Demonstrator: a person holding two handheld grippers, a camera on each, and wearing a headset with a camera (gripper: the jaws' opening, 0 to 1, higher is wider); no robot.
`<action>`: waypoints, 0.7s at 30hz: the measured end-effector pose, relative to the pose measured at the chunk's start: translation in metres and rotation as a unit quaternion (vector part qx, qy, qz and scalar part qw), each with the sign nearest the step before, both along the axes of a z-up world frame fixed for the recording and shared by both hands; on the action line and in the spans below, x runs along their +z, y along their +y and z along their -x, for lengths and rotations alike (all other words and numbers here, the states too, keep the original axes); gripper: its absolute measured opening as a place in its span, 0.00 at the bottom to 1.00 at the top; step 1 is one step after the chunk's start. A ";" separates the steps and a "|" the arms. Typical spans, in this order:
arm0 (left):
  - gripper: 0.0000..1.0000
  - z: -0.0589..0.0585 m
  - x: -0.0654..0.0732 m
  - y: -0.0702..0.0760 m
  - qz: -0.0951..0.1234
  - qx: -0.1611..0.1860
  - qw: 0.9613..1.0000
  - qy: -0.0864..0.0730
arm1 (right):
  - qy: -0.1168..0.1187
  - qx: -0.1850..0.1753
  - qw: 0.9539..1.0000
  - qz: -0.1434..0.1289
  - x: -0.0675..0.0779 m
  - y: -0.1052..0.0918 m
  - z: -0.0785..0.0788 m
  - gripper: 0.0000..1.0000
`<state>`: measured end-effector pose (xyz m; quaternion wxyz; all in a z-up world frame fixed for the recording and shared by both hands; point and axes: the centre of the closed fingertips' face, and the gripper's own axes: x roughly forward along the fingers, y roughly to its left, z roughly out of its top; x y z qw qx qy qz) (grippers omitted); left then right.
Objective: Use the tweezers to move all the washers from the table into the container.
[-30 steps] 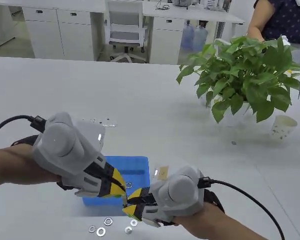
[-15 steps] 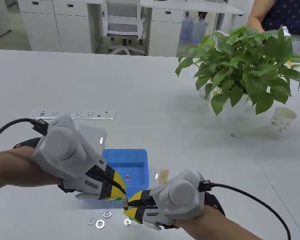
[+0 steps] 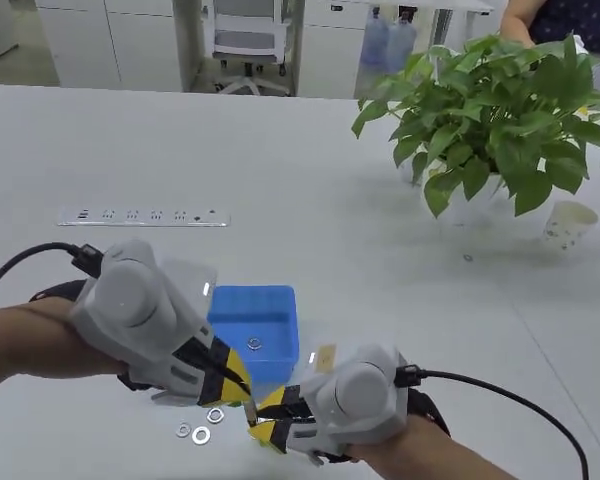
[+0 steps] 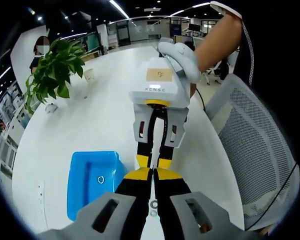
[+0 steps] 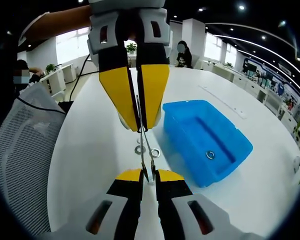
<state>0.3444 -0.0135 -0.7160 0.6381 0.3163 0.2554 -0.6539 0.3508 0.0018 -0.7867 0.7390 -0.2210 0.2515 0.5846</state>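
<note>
Left gripper (image 4: 151,175): fingers closed to a sliver, clamping the tweezers (image 5: 142,145). 3 washers (image 3: 201,435) on counter (image 3: 380,250), just beside blue container (image 3: 270,320); 1 washer (image 3: 254,345) inside. Right gripper (image 5: 149,176): fingers nearly together about the tweezers' other end.

my left tongs (image 3: 242,395): yellow tips with black bands, pale grey housing
my right tongs (image 3: 265,415): the same yellow and black, grey-white body
tweezers (image 5: 146,150) between my tongs: thin silvery metal
container (image 3: 238,308) just beyond my tongs: bright blue all over
washers (image 3: 201,435) below my left tongs: shiny silver rings
bench (image 3: 280,170): plain off-white
cables (image 3: 20,255) trailing behind my tongs: black
plant (image 3: 490,110) far beyond my right tongs: green leaves
cup (image 3: 567,225) beside the plant: white with dark speckles
</note>
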 end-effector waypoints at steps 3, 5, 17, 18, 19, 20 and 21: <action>0.06 0.001 -0.003 0.001 -0.004 -0.001 1.000 0.002 | 0.002 0.001 1.000 0.002 -0.002 0.000 0.001 0.11; 0.06 0.001 -0.002 0.000 -0.002 0.000 1.000 0.004 | 0.003 0.000 1.000 0.000 -0.003 0.000 0.000 0.12; 0.06 0.001 -0.002 0.001 -0.001 0.001 1.000 0.004 | 0.001 0.003 1.000 0.001 -0.002 0.001 0.000 0.12; 0.06 0.001 -0.004 0.001 -0.003 0.001 1.000 0.004 | 0.002 0.003 1.000 0.001 -0.003 0.001 0.000 0.12; 0.06 0.001 -0.003 0.001 0.000 0.001 1.000 0.004 | 0.002 0.003 1.000 0.002 -0.003 0.001 0.000 0.12; 0.06 0.001 -0.003 0.001 -0.002 0.001 1.000 0.004 | 0.001 0.004 1.000 0.002 -0.003 0.001 0.000 0.12; 0.06 0.000 -0.003 0.001 -0.002 0.001 1.000 0.003 | 0.001 0.004 1.000 0.002 -0.002 0.001 0.000 0.12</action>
